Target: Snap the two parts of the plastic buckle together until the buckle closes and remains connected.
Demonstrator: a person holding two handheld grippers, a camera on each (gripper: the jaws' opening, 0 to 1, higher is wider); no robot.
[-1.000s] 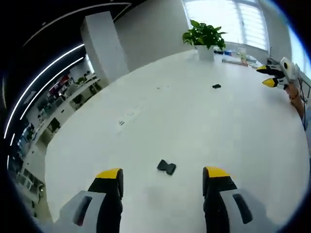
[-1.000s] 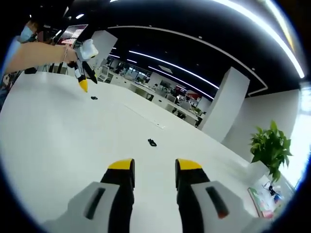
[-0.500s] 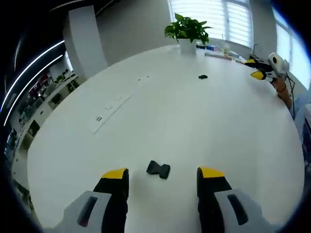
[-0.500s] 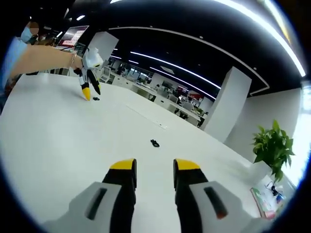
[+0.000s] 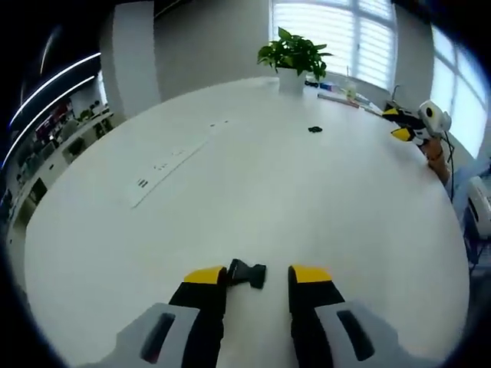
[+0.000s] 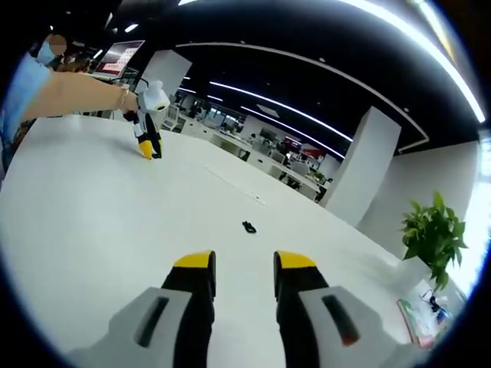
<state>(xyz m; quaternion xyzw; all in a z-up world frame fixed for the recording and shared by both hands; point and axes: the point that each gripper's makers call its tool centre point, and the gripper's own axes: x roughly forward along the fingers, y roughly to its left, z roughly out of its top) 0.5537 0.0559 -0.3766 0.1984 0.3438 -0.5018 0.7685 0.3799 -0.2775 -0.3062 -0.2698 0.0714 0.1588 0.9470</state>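
Left gripper (image 5: 257, 274): jaws a little apart, one on each side of the near buckle part (image 5: 247, 273), not squeezing it yet.
Right gripper (image 6: 242, 261): jaws apart, holding nothing.
Far buckle part (image 6: 249, 227): on the white table (image 5: 322, 207), well ahead of the right gripper.

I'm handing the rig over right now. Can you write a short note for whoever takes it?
Left tongs: open on the white table, jaws on either side of one black buckle half, not gripping it.
Right tongs: open, empty, pointing at the other buckle half farther out on the table.
Done: nothing picked up; halves lie far apart.
Left: close on the near half, fetch the other, snap them together.
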